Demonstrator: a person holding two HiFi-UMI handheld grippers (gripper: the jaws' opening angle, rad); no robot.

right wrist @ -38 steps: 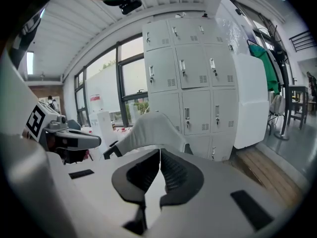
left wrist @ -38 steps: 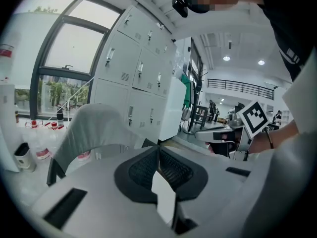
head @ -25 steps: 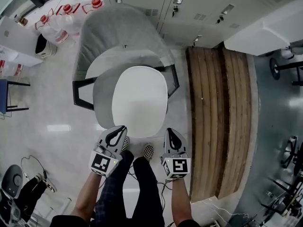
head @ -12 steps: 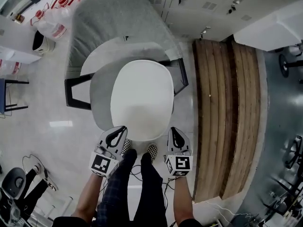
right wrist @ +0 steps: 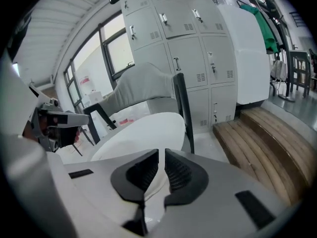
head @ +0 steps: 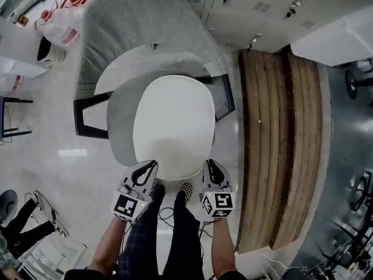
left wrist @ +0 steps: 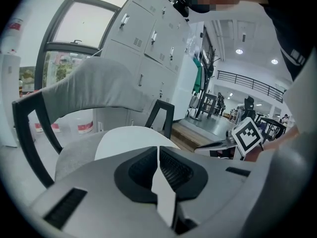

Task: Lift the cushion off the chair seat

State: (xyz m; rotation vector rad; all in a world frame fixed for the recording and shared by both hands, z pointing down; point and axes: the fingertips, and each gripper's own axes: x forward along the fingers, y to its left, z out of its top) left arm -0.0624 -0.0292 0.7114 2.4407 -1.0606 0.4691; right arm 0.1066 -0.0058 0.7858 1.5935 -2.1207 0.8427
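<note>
Item, nearest: the person's legs [head: 166,238] in dark trousers and checkered shoes [head: 185,188] are standing on the pale floor [head: 70,174], just short of the chair. Left gripper [head: 150,166] is pointing at the near edge of the cushion [head: 173,124], its jaws sitting closed with nothing between them. Right gripper [head: 210,164] is hovering at the same edge, further right, its jaws likewise pressed together and empty. The white oval cushion is lying flat on the grey chair seat [head: 119,118], covering most of it. A black frame [head: 81,118] is flanking the seat on both sides. The grey chair back [head: 140,22] is rising behind. A wooden platform [head: 280,139] is running alongside to the right. Farthest: grey lockers [head: 250,13] are lining the wall, and red-capped bottles [head: 58,31] are standing at upper left.
</note>
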